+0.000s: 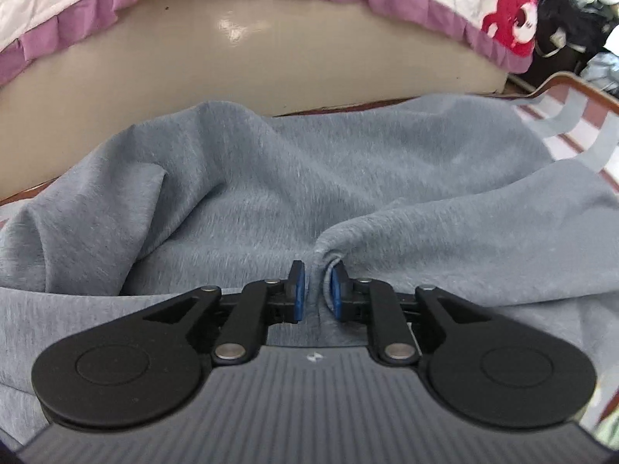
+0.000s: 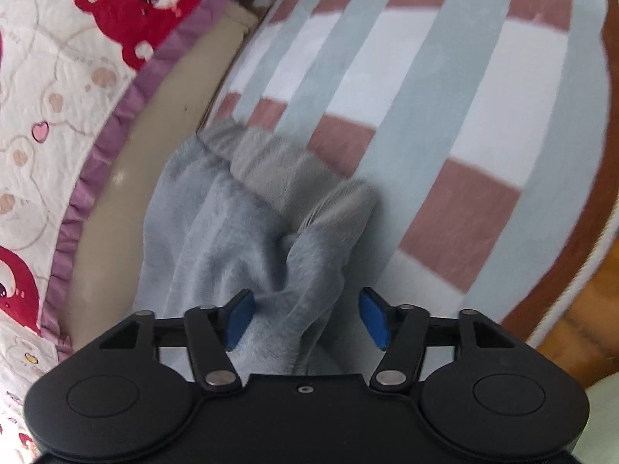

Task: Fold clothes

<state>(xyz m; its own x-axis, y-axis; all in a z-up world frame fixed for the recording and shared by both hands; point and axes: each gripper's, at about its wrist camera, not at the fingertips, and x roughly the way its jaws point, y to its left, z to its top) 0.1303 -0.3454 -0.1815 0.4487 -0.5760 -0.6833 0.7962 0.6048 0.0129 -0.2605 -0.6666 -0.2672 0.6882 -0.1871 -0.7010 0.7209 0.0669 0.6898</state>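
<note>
A grey fleece garment lies rumpled across the striped surface and fills most of the left wrist view. My left gripper is shut on a pinched fold of that grey fabric, which bunches up between the blue pads. In the right wrist view the same grey garment ends in a ribbed cuff. My right gripper stands open, its blue pads wide apart with a ridge of the grey fabric lying between them, ungripped.
The garment rests on a striped cloth of grey, white and dusty red over a wooden-edged surface. A beige ledge and a quilt with purple frill and red bears border it. Dark piled clothes sit far right.
</note>
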